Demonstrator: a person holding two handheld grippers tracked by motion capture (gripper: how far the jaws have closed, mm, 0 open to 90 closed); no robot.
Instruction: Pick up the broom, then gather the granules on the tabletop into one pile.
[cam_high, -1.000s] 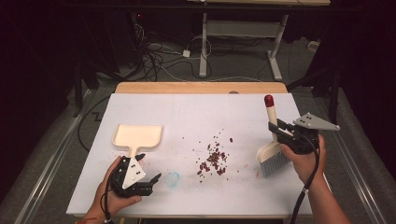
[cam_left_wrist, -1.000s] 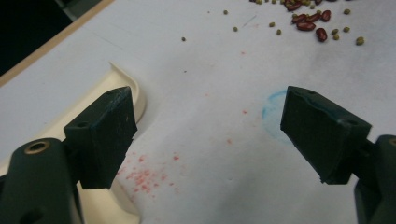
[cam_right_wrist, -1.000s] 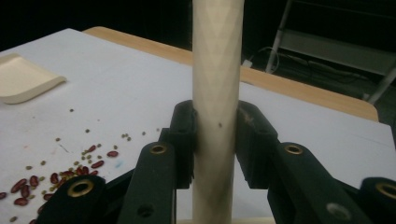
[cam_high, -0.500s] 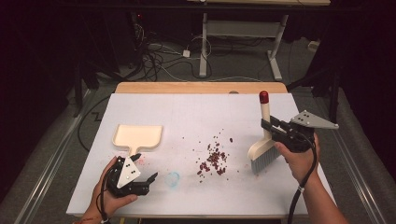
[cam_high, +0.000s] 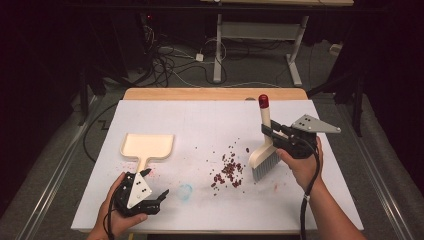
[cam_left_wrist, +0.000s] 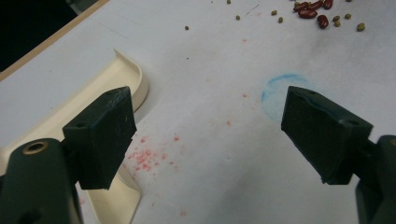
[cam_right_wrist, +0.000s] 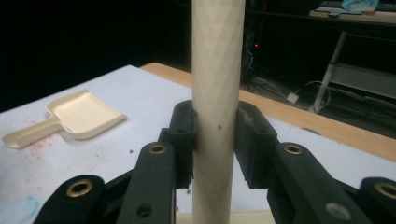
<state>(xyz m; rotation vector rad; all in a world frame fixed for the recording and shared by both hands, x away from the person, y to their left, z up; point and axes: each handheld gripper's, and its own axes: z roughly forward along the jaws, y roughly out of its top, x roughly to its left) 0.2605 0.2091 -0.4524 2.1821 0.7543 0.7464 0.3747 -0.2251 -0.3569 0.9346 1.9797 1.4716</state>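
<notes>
White worktop (cam_high: 200, 125) mid-frame, dark room with cables and desk legs behind. Cream dustpan (cam_high: 148, 146) left of centre, empty; red beans (cam_high: 227, 172) scattered centre. Right claw (cam_high: 270, 132) pinching brush (cam_high: 264, 150) handle — brush has shifted left since earlier, bristles now beside the beans. Left claw (cam_high: 156, 186) spread, lower left, near dustpan handle.

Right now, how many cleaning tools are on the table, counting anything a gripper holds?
2. The brush stands upright right of the spilled beans, its handle clamped by the right gripper. The dustpan lies flat at the left, just ahead of the open left gripper.
</notes>
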